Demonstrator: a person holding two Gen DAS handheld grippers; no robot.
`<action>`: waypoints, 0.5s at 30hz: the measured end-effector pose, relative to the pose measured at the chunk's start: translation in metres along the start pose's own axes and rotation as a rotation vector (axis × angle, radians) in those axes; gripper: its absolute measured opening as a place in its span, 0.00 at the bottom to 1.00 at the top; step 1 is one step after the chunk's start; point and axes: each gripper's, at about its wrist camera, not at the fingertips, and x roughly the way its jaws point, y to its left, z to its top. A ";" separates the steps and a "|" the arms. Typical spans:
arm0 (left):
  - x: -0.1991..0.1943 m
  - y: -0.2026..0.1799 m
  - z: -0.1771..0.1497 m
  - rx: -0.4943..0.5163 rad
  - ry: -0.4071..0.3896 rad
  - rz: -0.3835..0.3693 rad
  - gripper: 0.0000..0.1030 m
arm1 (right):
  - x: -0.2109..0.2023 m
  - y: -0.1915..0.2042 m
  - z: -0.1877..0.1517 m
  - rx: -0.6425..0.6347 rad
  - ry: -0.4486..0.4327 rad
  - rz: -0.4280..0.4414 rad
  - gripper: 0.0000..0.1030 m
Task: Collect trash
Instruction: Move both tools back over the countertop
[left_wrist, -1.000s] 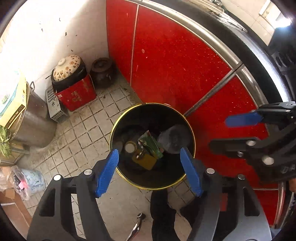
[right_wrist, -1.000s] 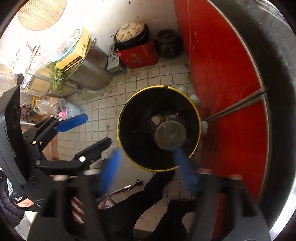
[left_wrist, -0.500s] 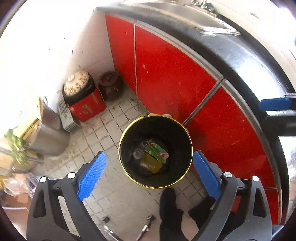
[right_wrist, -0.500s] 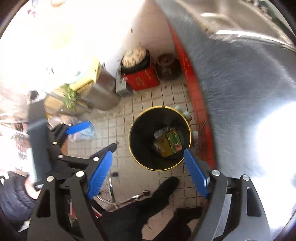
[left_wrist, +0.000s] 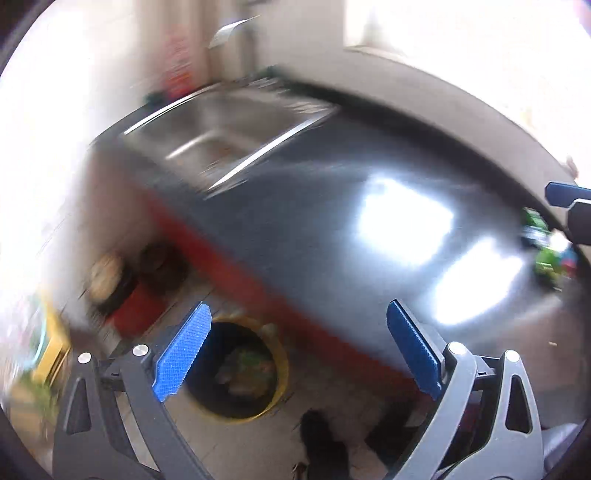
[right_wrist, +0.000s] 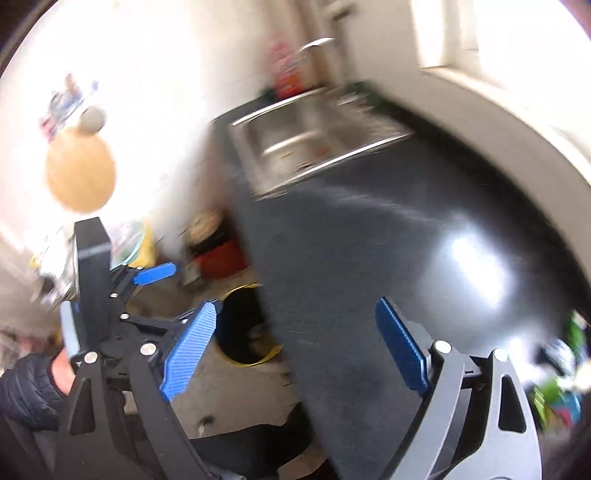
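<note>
Both views are motion-blurred. The black trash bin with a yellow rim (left_wrist: 281, 363) stands on the floor below the counter, with trash (left_wrist: 243, 365) lying in it. My left gripper (left_wrist: 298, 314) is high above the bin, open wide, with nothing between its blue pads. My right gripper (right_wrist: 295, 306) hangs over the counter edge; its jaws are opening and empty. The counter hides part of the bin (right_wrist: 240, 290) in the right wrist view. Green and coloured trash (left_wrist: 546, 254) (right_wrist: 557, 373) lies on the counter at the right.
A dark counter (left_wrist: 332, 221) with a steel sink (left_wrist: 229, 136) and red cabinet fronts (left_wrist: 236, 273) fills the middle. Pots and a red box (left_wrist: 129, 306) stand on the floor by the wall. A round wooden board (right_wrist: 79, 173) hangs on the wall. The person's shoe (left_wrist: 325, 443) is near the bin.
Both grippers have risen from just above the bin, and the counter top and sink have come into view. Both sets of jaws have spread wider. The bin looks smaller and lower.
</note>
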 end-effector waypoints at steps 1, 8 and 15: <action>0.000 -0.020 0.008 0.038 -0.012 -0.036 0.90 | -0.018 -0.018 -0.009 0.038 -0.030 -0.046 0.83; 0.004 -0.159 0.036 0.332 -0.040 -0.234 0.90 | -0.115 -0.111 -0.079 0.312 -0.165 -0.306 0.83; 0.009 -0.262 0.034 0.543 -0.030 -0.362 0.90 | -0.189 -0.175 -0.167 0.554 -0.244 -0.480 0.83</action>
